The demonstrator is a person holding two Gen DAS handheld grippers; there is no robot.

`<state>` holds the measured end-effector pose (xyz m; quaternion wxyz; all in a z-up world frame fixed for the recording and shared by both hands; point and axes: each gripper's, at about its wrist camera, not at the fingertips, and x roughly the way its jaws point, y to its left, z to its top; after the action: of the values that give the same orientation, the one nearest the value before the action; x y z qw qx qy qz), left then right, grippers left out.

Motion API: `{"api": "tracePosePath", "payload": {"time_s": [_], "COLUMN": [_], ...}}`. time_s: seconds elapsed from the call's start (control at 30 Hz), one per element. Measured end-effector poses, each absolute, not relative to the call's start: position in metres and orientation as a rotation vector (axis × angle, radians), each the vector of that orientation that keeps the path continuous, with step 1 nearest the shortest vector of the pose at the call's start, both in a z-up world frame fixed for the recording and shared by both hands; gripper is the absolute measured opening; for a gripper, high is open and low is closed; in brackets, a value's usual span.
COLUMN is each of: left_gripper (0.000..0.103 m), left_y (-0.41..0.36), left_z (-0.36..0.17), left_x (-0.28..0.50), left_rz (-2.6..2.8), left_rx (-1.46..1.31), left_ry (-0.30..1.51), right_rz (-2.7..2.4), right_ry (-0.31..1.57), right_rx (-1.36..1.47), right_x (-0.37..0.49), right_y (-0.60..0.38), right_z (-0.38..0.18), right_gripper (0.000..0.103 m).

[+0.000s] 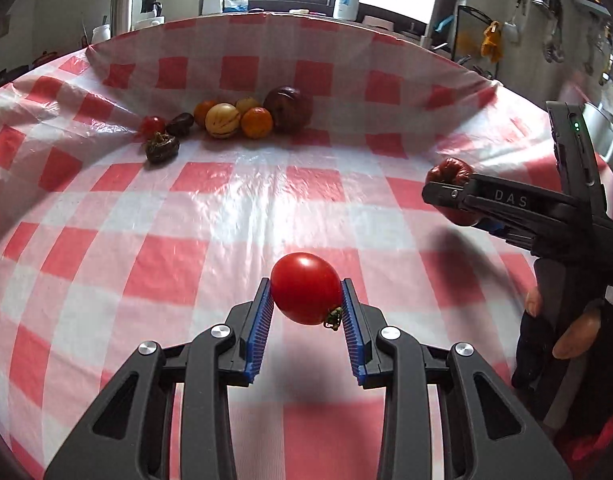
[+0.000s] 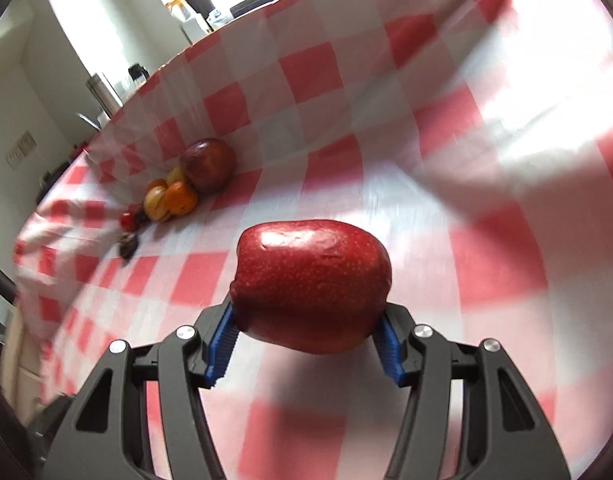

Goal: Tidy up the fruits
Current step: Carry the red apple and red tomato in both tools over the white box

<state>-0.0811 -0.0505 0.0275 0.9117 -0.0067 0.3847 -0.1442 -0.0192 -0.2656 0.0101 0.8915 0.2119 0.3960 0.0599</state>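
While both fruits hang clear of the table (image 1: 106, 216), held up for carrying, not resting. Left tongs (image 1: 306, 300) pinching a small red tomato (image 1: 304, 290) across its middle between the blue ribbed pads (image 1: 262, 312), stem end down at the right pad; a light grip there probably spares the soft skin. Right tongs (image 2: 308, 320) clamped on a red apple (image 2: 312, 284) at its lower flanks, seen from the left view off to the right, well apart from the tomato. Likely bound for the fruit cluster (image 1: 234, 118) at the far side of the checked cloth, where oranges, a pale striped fruit, a large dark red one and small dark pieces lie bunched and touching. Apple's underside and pad contact hidden by its bulk. Right view smeared with blur; small dark fruits hard to identify. Only fingertips of a hand (image 1: 562, 320) showing at the edge.
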Motion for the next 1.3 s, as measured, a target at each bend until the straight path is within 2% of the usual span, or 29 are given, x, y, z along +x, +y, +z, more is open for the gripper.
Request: {"api": "tracePosePath", "payload": {"time_s": [0.27, 0.53, 0.77, 1.03, 1.3], "left_gripper": [0.032, 0.032, 0.032, 0.032, 0.032], "left_y": [-0.038, -0.028, -0.018, 0.027, 0.113], "left_z": [0.037, 0.036, 0.054, 0.07, 0.058], "left_x": [-0.153, -0.205, -0.238, -0.255, -0.272], "left_rz": [-0.335, -0.353, -0.369, -0.338, -0.231], "left_rx": [0.009, 0.021, 0.026, -0.068, -0.211], "left_ry": [0.753, 0.752, 0.672, 0.594, 0.568], "right_rz": [0.139, 0.17, 0.195, 0.21, 0.284], "right_ry": [0.748, 0.748, 0.703, 0.643, 0.604], "right_rx": [0.457, 0.424, 0.374, 0.255, 0.071], "right_x": [-0.107, -0.155, -0.189, -0.217, -0.24], "right_y": [-0.246, -0.233, -0.218, -0.189, -0.122], "right_z": [0.028, 0.04, 0.067, 0.1, 0.117], "right_gripper": [0.059, 0.059, 0.059, 0.059, 0.059]}}
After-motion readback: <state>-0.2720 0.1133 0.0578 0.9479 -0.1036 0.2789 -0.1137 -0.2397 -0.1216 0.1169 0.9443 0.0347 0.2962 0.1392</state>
